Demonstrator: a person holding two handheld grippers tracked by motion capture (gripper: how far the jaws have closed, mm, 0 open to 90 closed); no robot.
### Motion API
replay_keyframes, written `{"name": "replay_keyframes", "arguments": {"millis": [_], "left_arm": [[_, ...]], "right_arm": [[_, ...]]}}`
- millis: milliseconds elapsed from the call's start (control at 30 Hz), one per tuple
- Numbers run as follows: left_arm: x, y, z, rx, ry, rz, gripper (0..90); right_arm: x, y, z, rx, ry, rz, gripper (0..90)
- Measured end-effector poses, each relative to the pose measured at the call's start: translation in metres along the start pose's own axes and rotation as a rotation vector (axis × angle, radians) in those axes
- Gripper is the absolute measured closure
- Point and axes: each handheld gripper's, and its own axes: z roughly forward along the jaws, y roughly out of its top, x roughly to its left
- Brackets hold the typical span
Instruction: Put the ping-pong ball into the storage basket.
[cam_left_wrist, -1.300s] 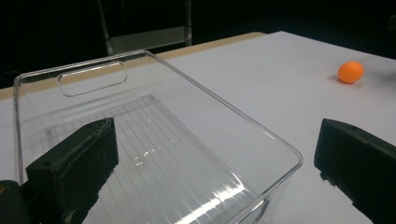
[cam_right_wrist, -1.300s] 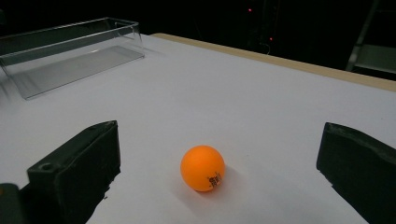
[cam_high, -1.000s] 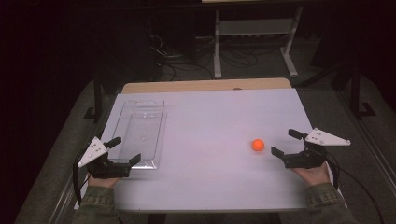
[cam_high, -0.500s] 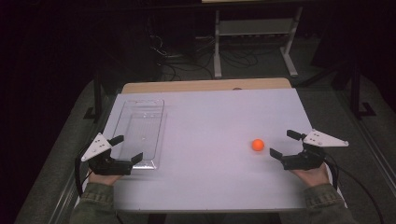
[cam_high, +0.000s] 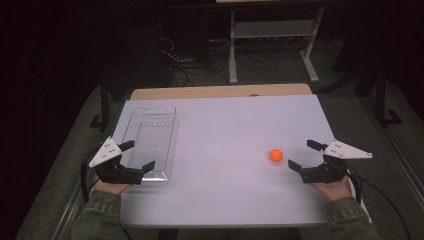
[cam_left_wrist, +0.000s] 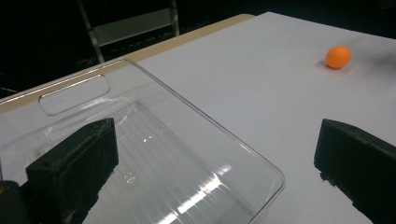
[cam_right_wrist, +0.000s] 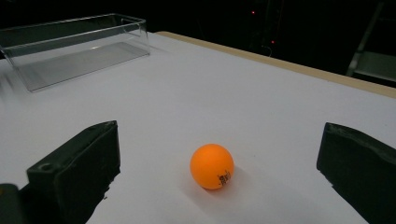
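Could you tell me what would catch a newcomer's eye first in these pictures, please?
The orange ball stands out, alone on the white table toward its right side, just ahead of the open right claw. On the left, a clear plastic tray lies empty, with the open left claw at its near end.
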Motion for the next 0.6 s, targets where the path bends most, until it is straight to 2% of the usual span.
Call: {"name": "replay_keyframes", "arguments": {"millis": [233, 400, 600], "left_arm": [[0.0, 0.011, 0.004, 0.026, -0.007, 0.02, 0.0], [0.0, 0.021, 0.011, 0.087, -0.018, 0.065, 0.0], [-0.001, 0.032, 0.017, 0.107, -0.034, 0.088, 0.0]], "right_arm": [[0.0, 0.0, 0.0, -0.005, 0.013, 0.006, 0.0], [0.001, 0.0, 0.0, -0.012, 0.015, 0.008, 0.0], [0.001, 0.0, 0.0, -0.011, 0.017, 0.005, 0.0]]}}
